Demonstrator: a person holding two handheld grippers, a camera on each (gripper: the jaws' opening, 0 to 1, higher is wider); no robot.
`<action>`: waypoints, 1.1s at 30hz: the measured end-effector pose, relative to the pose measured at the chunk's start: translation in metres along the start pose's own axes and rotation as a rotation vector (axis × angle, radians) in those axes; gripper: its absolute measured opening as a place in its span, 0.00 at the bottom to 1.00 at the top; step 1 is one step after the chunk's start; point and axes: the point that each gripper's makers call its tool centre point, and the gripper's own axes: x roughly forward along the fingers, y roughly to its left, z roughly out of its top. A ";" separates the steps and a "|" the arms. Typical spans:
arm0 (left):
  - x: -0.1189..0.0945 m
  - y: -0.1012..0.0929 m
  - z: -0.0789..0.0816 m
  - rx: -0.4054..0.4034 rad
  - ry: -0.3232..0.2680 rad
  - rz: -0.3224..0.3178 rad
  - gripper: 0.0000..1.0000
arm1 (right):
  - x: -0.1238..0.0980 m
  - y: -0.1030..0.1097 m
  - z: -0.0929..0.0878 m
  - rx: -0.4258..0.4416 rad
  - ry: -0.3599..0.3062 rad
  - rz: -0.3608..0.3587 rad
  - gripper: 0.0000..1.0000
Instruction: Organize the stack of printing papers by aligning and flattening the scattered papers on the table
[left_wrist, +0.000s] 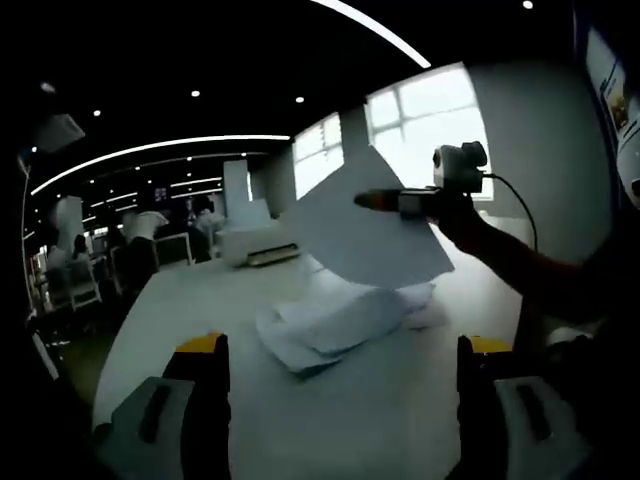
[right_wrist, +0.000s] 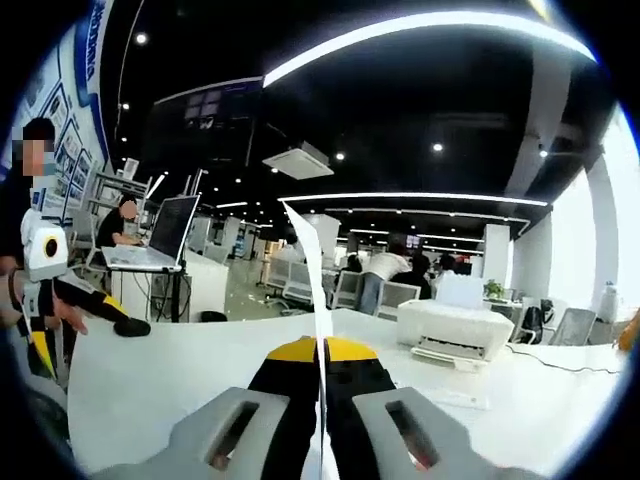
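A loose pile of white printing papers (left_wrist: 335, 322) lies fanned out on the white table (left_wrist: 200, 300). My left gripper (left_wrist: 340, 352) hangs low over the table in front of the pile, its yellow-tipped jaws wide apart with nothing between them. My right gripper (left_wrist: 400, 201) comes in from the right, held above the pile and shut on one sheet (left_wrist: 375, 235) that hangs tilted in the air. In the right gripper view that sheet (right_wrist: 316, 290) is seen edge-on, rising from the closed jaws of my right gripper (right_wrist: 322, 347).
A white printer (left_wrist: 255, 243) (right_wrist: 455, 328) stands at the table's far end. A laptop (right_wrist: 165, 235) sits on a stand beyond the table. People sit at desks further back. A person's arm (left_wrist: 520, 265) reaches in from the right.
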 end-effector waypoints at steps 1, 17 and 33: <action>0.000 0.000 0.000 -0.002 -0.002 0.002 0.97 | -0.001 0.001 0.001 -0.004 -0.001 0.000 0.00; 0.003 -0.002 -0.004 -0.020 0.000 -0.004 0.97 | -0.009 0.006 0.013 0.033 -0.044 0.021 0.00; 0.002 -0.002 -0.006 -0.020 0.007 -0.002 0.97 | -0.016 0.018 0.033 0.064 -0.089 0.067 0.00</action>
